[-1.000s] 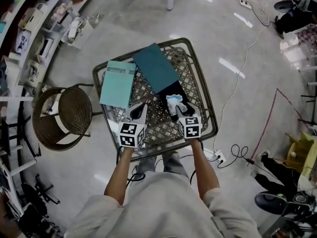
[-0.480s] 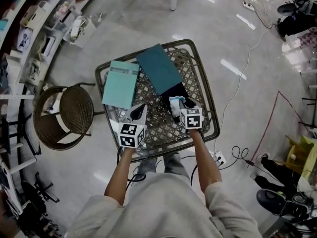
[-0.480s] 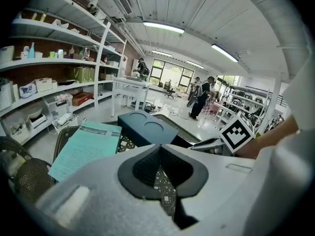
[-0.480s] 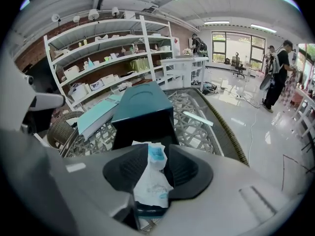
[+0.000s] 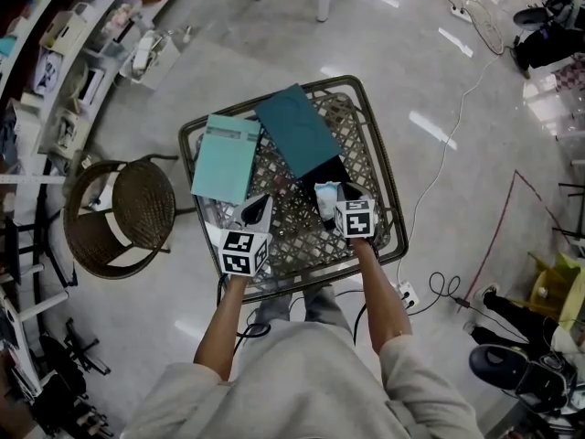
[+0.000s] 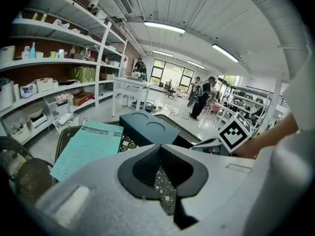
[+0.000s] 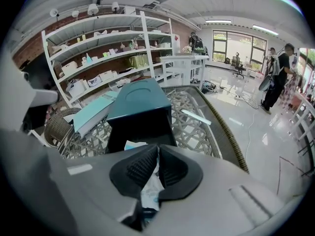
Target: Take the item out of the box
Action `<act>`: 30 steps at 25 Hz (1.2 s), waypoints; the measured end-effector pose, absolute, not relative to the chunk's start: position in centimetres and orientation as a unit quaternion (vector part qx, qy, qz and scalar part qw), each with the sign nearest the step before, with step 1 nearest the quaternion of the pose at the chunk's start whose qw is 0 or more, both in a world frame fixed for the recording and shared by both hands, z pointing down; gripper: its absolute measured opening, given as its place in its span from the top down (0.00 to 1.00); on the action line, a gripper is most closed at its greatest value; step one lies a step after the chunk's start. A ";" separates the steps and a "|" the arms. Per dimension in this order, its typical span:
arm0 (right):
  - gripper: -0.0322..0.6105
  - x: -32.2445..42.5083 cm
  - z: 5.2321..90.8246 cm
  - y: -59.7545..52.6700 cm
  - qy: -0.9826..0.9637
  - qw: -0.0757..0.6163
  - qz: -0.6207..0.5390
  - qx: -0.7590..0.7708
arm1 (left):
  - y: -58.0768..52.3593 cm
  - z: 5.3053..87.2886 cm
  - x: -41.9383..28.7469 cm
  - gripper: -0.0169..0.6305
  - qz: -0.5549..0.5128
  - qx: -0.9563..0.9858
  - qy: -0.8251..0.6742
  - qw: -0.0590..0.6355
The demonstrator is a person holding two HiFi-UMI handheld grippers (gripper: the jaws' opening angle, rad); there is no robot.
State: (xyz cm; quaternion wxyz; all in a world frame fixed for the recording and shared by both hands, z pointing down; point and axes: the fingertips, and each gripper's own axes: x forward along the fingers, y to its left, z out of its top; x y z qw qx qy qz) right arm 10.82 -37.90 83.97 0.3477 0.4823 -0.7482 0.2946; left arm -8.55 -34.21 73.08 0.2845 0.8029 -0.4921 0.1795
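A dark teal box [image 5: 297, 131] lies on its side on the lattice table [image 5: 384, 190], its black open end toward me. At that opening sits a white and pale blue packet [image 5: 326, 192]. My right gripper [image 5: 332, 201] is closing on it, and in the right gripper view the packet [image 7: 150, 191] is pinched between the pads in front of the box [image 7: 140, 102]. My left gripper [image 5: 259, 205] hovers over the table to the left of the box, shut with nothing in it. In the left gripper view, the left gripper [image 6: 158, 154] points toward the box [image 6: 147, 129].
A light teal flat lid or booklet [image 5: 224, 156] lies at the table's left, beside the box. A round wicker chair [image 5: 123, 216] stands left of the table. Shelving [image 5: 55, 71] lines the far left. Cables and a power strip [image 5: 407, 291] trail on the floor at right.
My right gripper moved forward to the box opening and its jaws closed from wide open onto the packet. The left gripper stayed where it was.
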 end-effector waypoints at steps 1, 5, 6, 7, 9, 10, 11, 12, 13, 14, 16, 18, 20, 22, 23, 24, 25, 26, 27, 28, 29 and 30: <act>0.93 10.8 83.8 -37.8 -0.749 0.346 0.293 0.483 | -34.2 73.1 -8.6 0.96 0.179 0.803 -0.492 0.284; 0.93 11.0 82.8 -37.2 -0.755 0.333 0.283 0.489 | -34.3 72.9 -8.5 0.96 0.179 0.805 -0.490 0.283; 0.94 11.0 82.4 -37.0 -0.757 0.329 0.279 0.491 | -34.3 72.9 -8.5 0.96 0.178 0.806 -0.490 0.282; 0.94 11.1 82.1 -36.8 -0.758 0.324 0.274 0.495 | -34.3 72.9 -8.4 0.96 0.178 0.806 -0.489 0.281; 0.94 11.2 81.3 -36.3 -0.761 0.315 0.266 0.500 | -34.3 72.8 -8.4 0.96 0.177 0.807 -0.489 0.279; 0.94 11.2 80.9 -36.1 -0.763 0.311 0.263 0.502 | -34.4 72.7 -8.4 0.96 0.177 0.808 -0.489 0.278; 0.94 11.2 80.5 -35.9 -0.765 0.307 0.259 0.503 | -34.4 72.6 -8.4 0.96 0.176 0.808 -0.489 0.277; 0.94 11.2 80.1 -35.6 -0.767 0.304 0.256 0.504 | -34.4 72.4 -8.4 0.96 0.176 0.809 -0.489 0.275; 0.94 11.3 79.8 -35.4 -0.768 0.301 0.254 0.506 | -34.5 72.2 -8.3 0.96 0.175 0.810 -0.489 0.274; 0.94 11.3 79.4 -35.2 -0.768 0.298 0.251 0.508 | -34.5 72.1 -8.3 0.96 0.175 0.810 -0.488 0.272; 0.94 11.4 78.7 -34.9 -0.770 0.292 0.244 0.512 | -34.5 71.8 -8.4 0.96 0.174 0.811 -0.488 0.270; 0.95 11.5 77.9 -34.7 -0.771 0.285 0.239 0.517 | -34.4 71.5 -8.5 0.96 0.174 0.812 -0.489 0.268; 0.95 11.7 77.0 -34.5 -0.772 0.276 0.234 0.522 | -34.4 71.2 -8.6 0.96 0.172 0.813 -0.489 0.266; 0.95 11.8 76.1 -34.4 -0.774 0.266 0.228 0.528 | -34.4 70.8 -8.6 0.96 0.170 0.814 -0.489 0.263; 0.95 11.9 75.6 -34.4 -0.774 0.261 0.225 0.531 | -34.4 70.6 -8.6 0.96 0.169 0.815 -0.490 0.261; 0.95 12.0 75.1 -34.3 -0.775 0.257 0.222 0.534 | -34.4 70.3 -8.6 0.96 0.167 0.815 -0.490 0.259; 0.95 12.1 74.5 -34.3 -0.775 0.252 0.219 0.537 | -34.4 70.0 -8.6 0.96 0.165 0.816 -0.491 0.257; 0.95 12.1 74.0 -34.2 -0.775 0.248 0.216 0.540 | -34.4 69.6 -8.6 0.96 0.163 0.817 -0.491 0.255; 0.95 12.1 73.5 -34.2 -0.775 0.245 0.213 0.542 | -34.5 69.2 -8.7 0.96 0.161 0.818 -0.492 0.253; 0.95 12.1 73.0 -34.1 -0.776 0.242 0.210 0.543 | -34.5 68.8 -8.7 0.96 0.159 0.818 -0.492 0.250; 0.95 12.1 72.5 -34.1 -0.777 0.238 0.207 0.545 | -34.6 68.3 -8.8 0.96 0.157 0.819 -0.493 0.247; 0.95 12.1 72.0 -34.1 -0.777 0.235 0.204 0.547 | -34.8 67.8 -8.9 0.97 0.155 0.820 -0.493 0.244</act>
